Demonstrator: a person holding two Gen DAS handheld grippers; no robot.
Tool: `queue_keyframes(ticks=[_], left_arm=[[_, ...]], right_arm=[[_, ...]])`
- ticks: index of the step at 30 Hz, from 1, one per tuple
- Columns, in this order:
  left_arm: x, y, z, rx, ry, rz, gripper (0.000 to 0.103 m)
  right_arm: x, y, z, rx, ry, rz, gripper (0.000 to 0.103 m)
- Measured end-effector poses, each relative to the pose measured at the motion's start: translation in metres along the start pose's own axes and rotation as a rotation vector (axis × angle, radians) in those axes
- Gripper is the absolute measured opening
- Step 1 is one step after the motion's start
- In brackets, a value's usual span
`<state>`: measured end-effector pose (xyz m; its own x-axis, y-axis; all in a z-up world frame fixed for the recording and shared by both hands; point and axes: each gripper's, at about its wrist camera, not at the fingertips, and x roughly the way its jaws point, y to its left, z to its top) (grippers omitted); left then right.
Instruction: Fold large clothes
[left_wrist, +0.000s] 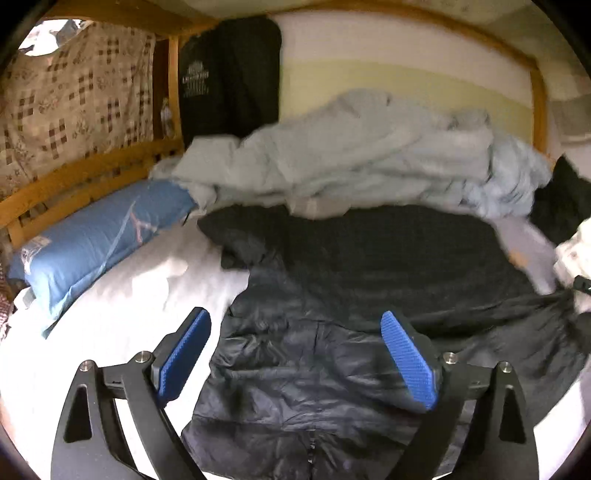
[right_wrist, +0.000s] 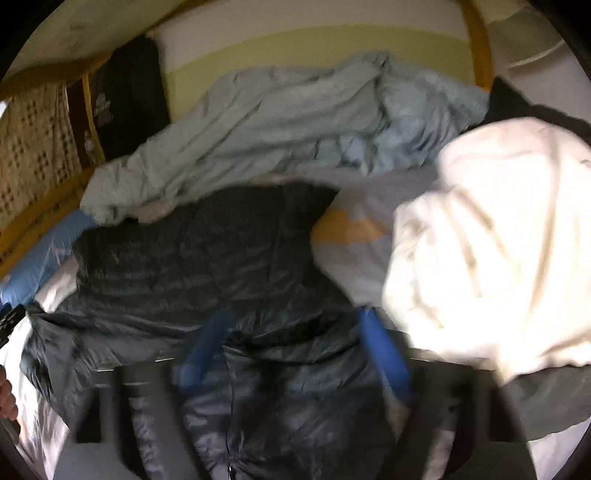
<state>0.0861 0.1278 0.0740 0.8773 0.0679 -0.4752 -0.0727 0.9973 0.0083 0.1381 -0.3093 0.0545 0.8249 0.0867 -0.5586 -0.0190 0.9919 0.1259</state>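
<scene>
A dark navy puffer jacket (left_wrist: 314, 369) lies spread on a white-sheeted bed (left_wrist: 122, 314), directly under and ahead of both grippers. Its zipper line, and so apparently its long axis, runs 6 to 12 o'clock in each wrist view, from the bottom edge up toward the bedding pile.

Left gripper (left_wrist: 295, 354): released, blue pads wide apart, nothing between them. It hovers over the jacket's near half; the left pad sits above bare sheet at abt 9 o'clock of the jacket edge, the right pad over the fabric. Contact w/ the cloth can't be told.

Right gripper (right_wrist: 295, 354): view is motion-blurred. Blue pads look parted, straddling the zipper line, w/ jacket fabric showing between them; whether they pinch it can't be told. Both grippers seem abt equally near.

Jacket look: shiny, crinkled shell in the near half; the far half shows horizontal quilting and looks matte. A crumpled sleeve or side panel trails toward 3 o'clock in the left view.

Around it: a pale blue-grey duvet (left_wrist: 351, 158) heaped at 12 o'clock, touching the jacket's far edge; a blue pillow (left_wrist: 92, 240) at 9–10 o'clock; a cream-white garment (right_wrist: 491, 240) at 2–3 o'clock in the right view, overlapping a grey-and-orange garment (right_wrist: 354, 229) just beside the jacket.
</scene>
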Motion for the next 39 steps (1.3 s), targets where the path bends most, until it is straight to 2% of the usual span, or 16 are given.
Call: queue_keyframes(ticks=[2,4,8,11,14,17,19,23,26,28,30,32,34,35,37,39], left_arm=[[-0.009,-0.005,0.001,0.002,-0.009,-0.053,0.093],[-0.012,-0.017,-0.003,0.037,0.003,-0.087,0.093],[-0.007,-0.056,-0.021,0.194,0.07,-0.148,0.093],[0.002,-0.085,-0.043,0.284,0.12,-0.159,0.093],[0.014,-0.103,-0.06,0.331,0.134,-0.109,0.093],[0.035,-0.106,-0.067,0.344,0.146,-0.038,0.093],[0.054,-0.101,-0.069,0.32,0.197,-0.007,0.094],[0.071,-0.08,-0.066,0.223,0.271,0.018,0.094],[0.073,-0.081,-0.069,0.226,0.289,0.024,0.094],[0.072,-0.084,-0.07,0.239,0.292,0.027,0.094],[0.063,-0.08,-0.061,0.219,0.267,0.017,0.087],[0.041,-0.07,-0.043,0.225,0.166,0.004,0.084],[0.014,-0.058,-0.027,0.234,0.054,0.038,0.085],[0.006,-0.049,-0.023,0.214,0.041,0.046,0.084],[0.001,-0.032,-0.021,0.165,0.07,0.047,0.085],[0.005,-0.021,-0.028,0.166,0.093,0.137,0.084]], right_arm=[[-0.013,0.0,0.001,-0.022,-0.026,-0.016,0.083],[-0.021,0.0,-0.001,-0.049,-0.003,-0.018,0.083],[-0.026,0.01,-0.02,-0.113,0.113,0.063,0.084],[-0.018,0.02,-0.043,-0.145,0.196,0.092,0.084],[-0.005,0.032,-0.064,-0.216,0.235,0.082,0.084],[0.005,0.04,-0.075,-0.312,0.204,-0.001,0.084],[0.015,0.039,-0.076,-0.337,0.186,-0.042,0.084],[0.042,0.024,-0.069,-0.271,0.225,-0.052,0.084],[0.05,0.007,-0.066,-0.194,0.275,0.001,0.085],[0.055,0.005,-0.068,-0.185,0.294,0.008,0.085],[0.057,0.01,-0.067,-0.22,0.303,-0.017,0.085],[0.048,0.019,-0.061,-0.277,0.274,-0.065,0.085],[0.025,0.021,-0.05,-0.294,0.191,-0.074,0.085],[0.016,0.02,-0.045,-0.283,0.168,-0.055,0.085],[0.004,0.017,-0.038,-0.265,0.168,-0.032,0.085],[-0.001,0.014,-0.037,-0.252,0.169,-0.025,0.085]])
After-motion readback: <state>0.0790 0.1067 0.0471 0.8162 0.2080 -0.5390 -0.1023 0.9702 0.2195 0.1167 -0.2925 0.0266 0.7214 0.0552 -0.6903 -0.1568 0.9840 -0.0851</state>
